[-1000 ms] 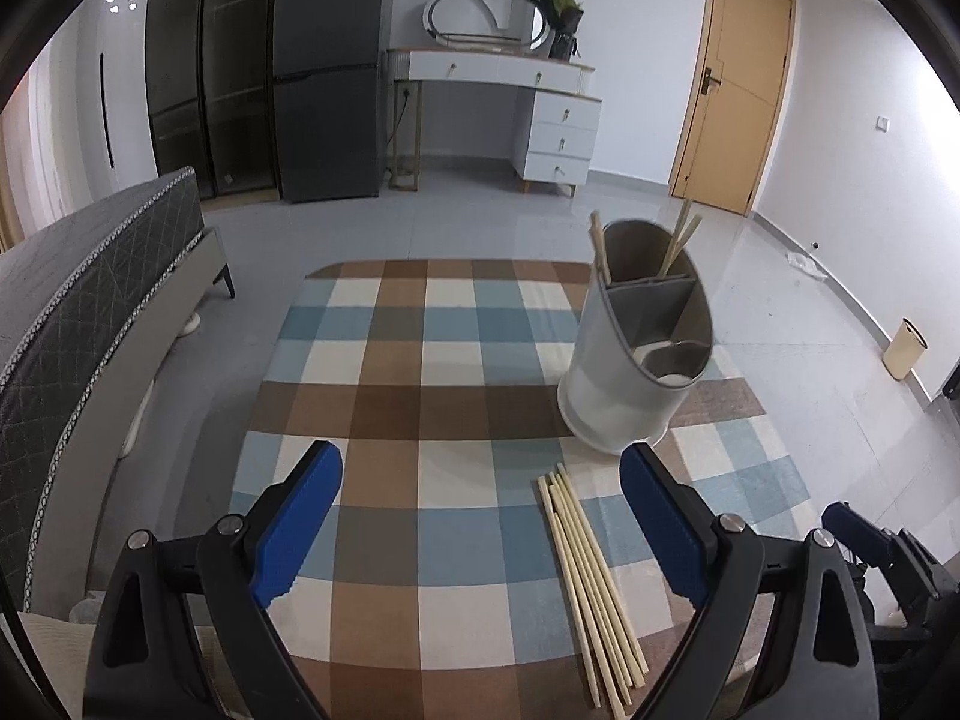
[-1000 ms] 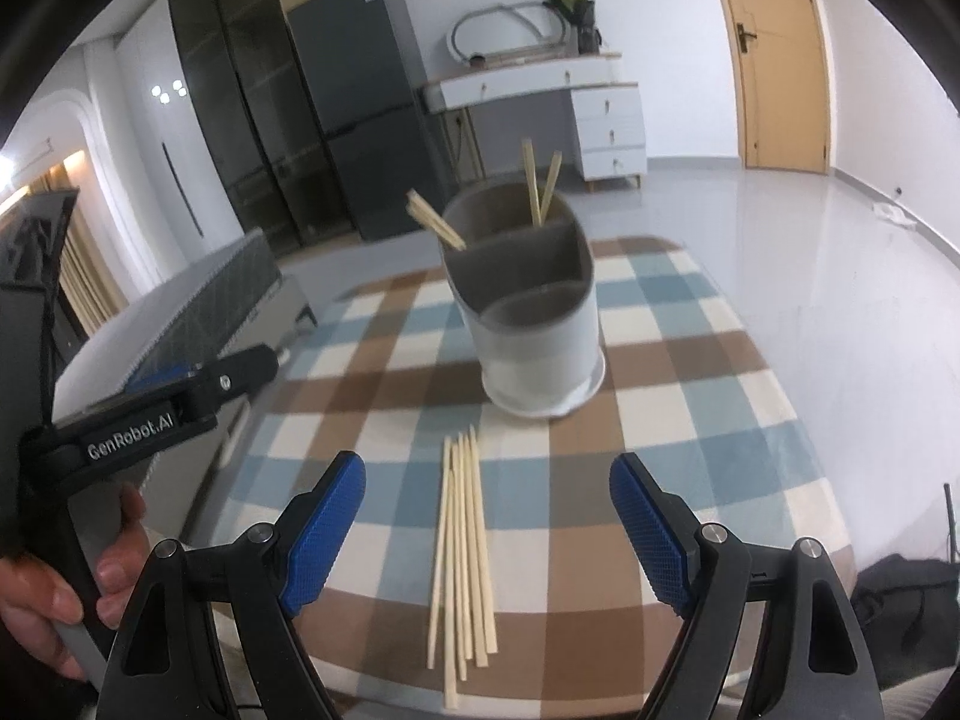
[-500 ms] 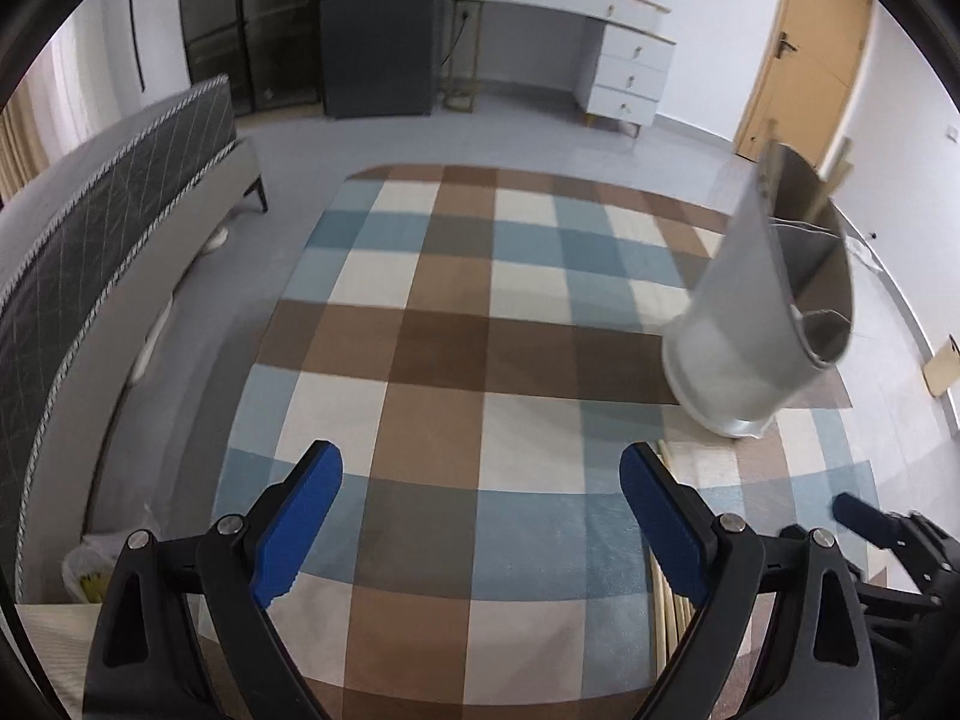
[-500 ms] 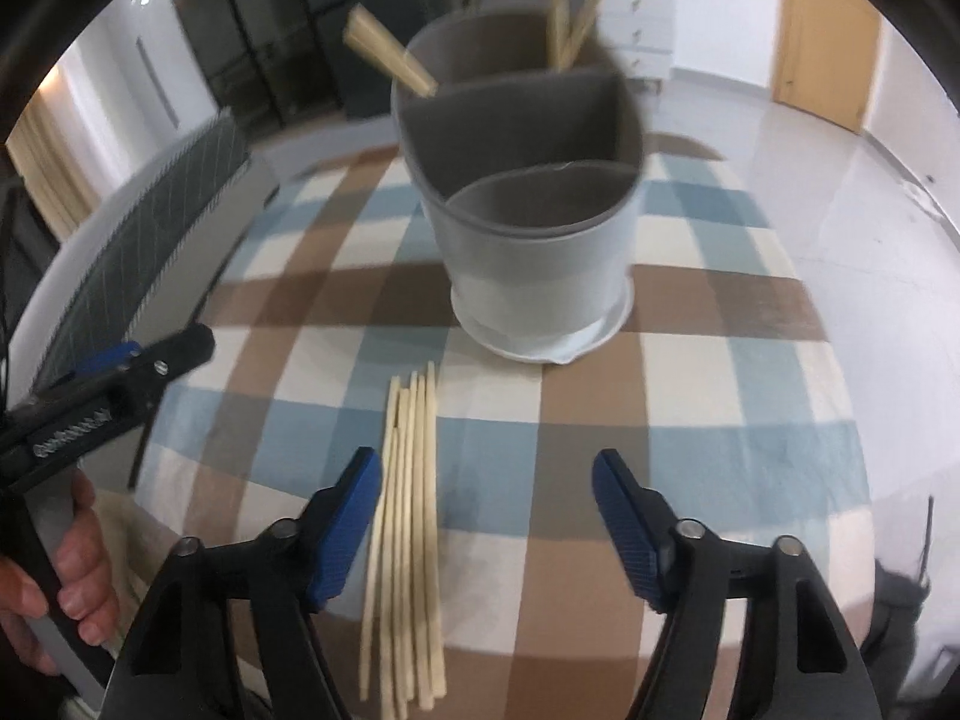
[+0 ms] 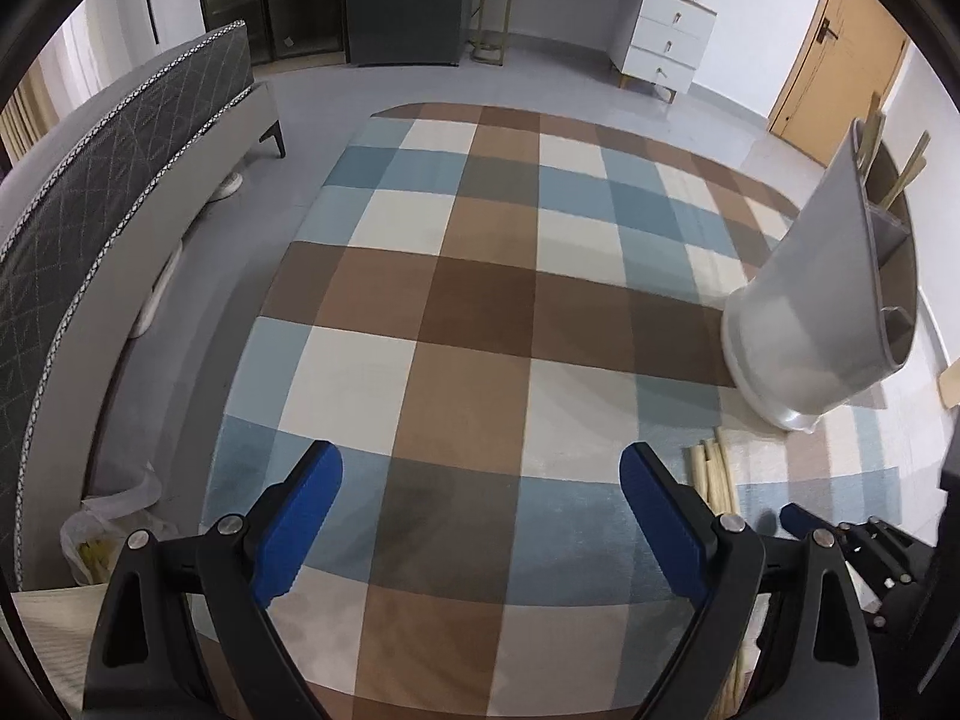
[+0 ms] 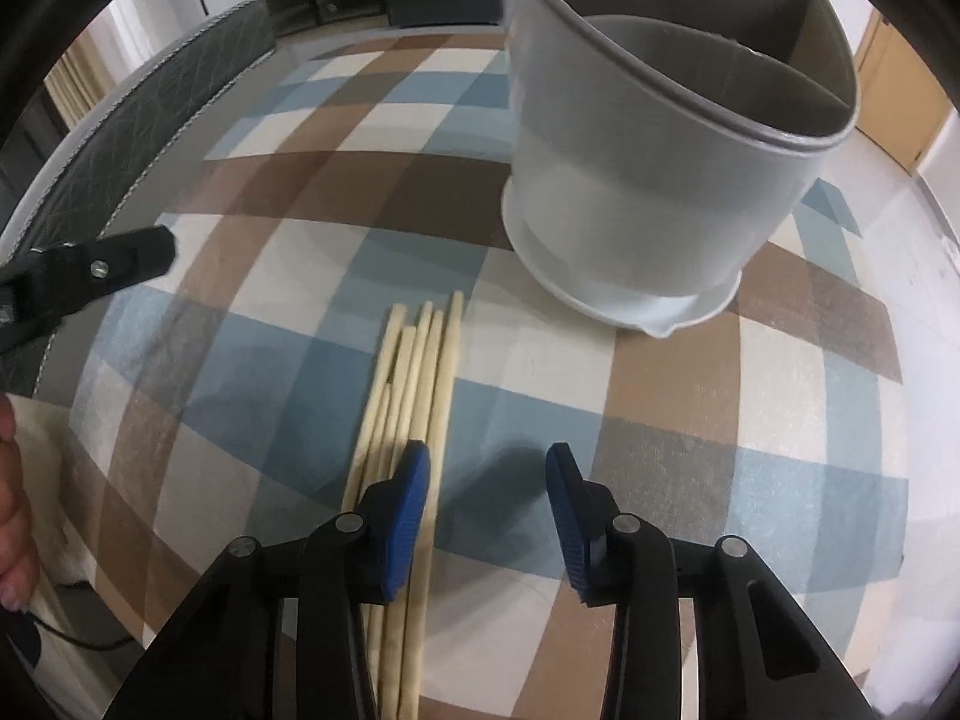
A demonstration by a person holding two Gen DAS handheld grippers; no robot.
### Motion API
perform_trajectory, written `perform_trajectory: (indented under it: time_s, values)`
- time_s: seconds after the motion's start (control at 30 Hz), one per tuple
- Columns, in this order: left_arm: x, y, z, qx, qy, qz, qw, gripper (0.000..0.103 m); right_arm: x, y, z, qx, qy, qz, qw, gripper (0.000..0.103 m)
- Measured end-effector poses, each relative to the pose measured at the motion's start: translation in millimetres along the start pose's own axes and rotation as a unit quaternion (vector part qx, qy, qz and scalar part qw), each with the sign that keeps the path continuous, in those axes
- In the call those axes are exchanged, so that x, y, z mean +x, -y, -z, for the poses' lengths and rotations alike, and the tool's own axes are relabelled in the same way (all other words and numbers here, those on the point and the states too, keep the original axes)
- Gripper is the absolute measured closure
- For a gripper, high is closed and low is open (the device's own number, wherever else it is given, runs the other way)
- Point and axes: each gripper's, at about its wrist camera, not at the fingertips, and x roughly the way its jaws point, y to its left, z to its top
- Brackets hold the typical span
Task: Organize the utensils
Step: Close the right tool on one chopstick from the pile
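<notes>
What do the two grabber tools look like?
Both look alike: the left tool and right tool have shiny black plastic arms with silver screws, tipped by blue ribbed pads. No sleeves or cables show clearly.

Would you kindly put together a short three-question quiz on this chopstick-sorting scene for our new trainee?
1. True or false: the loose chopsticks lie flat on the checked tablecloth, in front of the grey utensil holder.
2. Which is nearest the chopstick bundle? A) the left gripper B) the right gripper C) the white dresser
3. Fill in: the utensil holder's inside is split by dividers into several ____.

Key:
1. True.
2. B. Its closing jaws hang right over the bundle's right edge, the left pad above the sticks, nothing gripped yet.
3. Compartments.
</notes>
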Motion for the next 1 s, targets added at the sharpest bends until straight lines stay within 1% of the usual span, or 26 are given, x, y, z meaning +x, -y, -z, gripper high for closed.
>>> perform_trajectory:
  time_s: [0.1, 0.13, 0.17, 0.3, 0.4, 0.5, 0.63, 0.67, 0.7, 0.73, 0.77, 0.8, 0.9, 1.0]
  values:
    - [4, -1, 1, -0.004, -0.011, 0.002, 0.9999, 0.012, 2, 0, 1, -0.005, -0.004, 0.009, 1.0, 0.066]
    - [4, -1, 1, -0.005, -0.014, 0.001, 0.9999, 0.012, 3, 0, 1, -0.005, -0.003, 0.005, 1.0, 0.067]
    - [4, -1, 1, -0.006, -0.015, 0.001, 0.9999, 0.012, 2, 1, 1, -0.005, -0.004, 0.008, 1.0, 0.068]
    - [5, -5, 1, -0.017, -0.02, 0.002, 0.9997, 0.012, 3, -2, -1, -0.012, 0.0, 0.014, 1.0, 0.068]
    - [7, -7, 1, -0.02, -0.021, 0.004, 0.9996, 0.012, 7, -5, -5, -0.008, 0.013, 0.015, 1.0, 0.067]
    - [12, -6, 3, -0.008, -0.024, -0.008, 0.9996, 0.012, 12, -11, -13, -0.008, 0.026, 0.016, 1.0, 0.066]
    - [16, -15, 3, -0.011, -0.024, -0.018, 0.9995, 0.012, 20, -18, -31, -0.012, 0.047, 0.019, 0.999, 0.069]
    - [18, -18, 2, -0.016, -0.027, -0.021, 0.9993, 0.012, 22, -18, -35, -0.011, 0.051, 0.018, 0.998, 0.071]
    - [19, -21, 2, -0.021, -0.03, -0.022, 0.9991, 0.012, 23, -19, -39, -0.01, 0.055, 0.017, 0.998, 0.077]
    - [21, -23, 2, -0.026, -0.034, -0.023, 0.9988, 0.012, 24, -20, -42, -0.011, 0.058, 0.018, 0.998, 0.089]
    - [24, -25, 2, -0.031, -0.039, -0.022, 0.9985, 0.012, 25, -20, -44, -0.012, 0.06, 0.018, 0.998, 0.097]
    - [25, -26, 2, -0.033, -0.042, -0.022, 0.9983, 0.012, 26, -21, -46, -0.013, 0.061, 0.018, 0.998, 0.099]
    - [28, -22, 3, -0.031, -0.049, -0.019, 0.9982, 0.012, 23, -17, -43, -0.007, 0.061, 0.005, 0.998, 0.099]
    - [27, -12, 6, -0.018, -0.053, -0.007, 0.9984, 0.012, 11, -8, -40, 0.007, 0.076, -0.004, 0.997, 0.099]
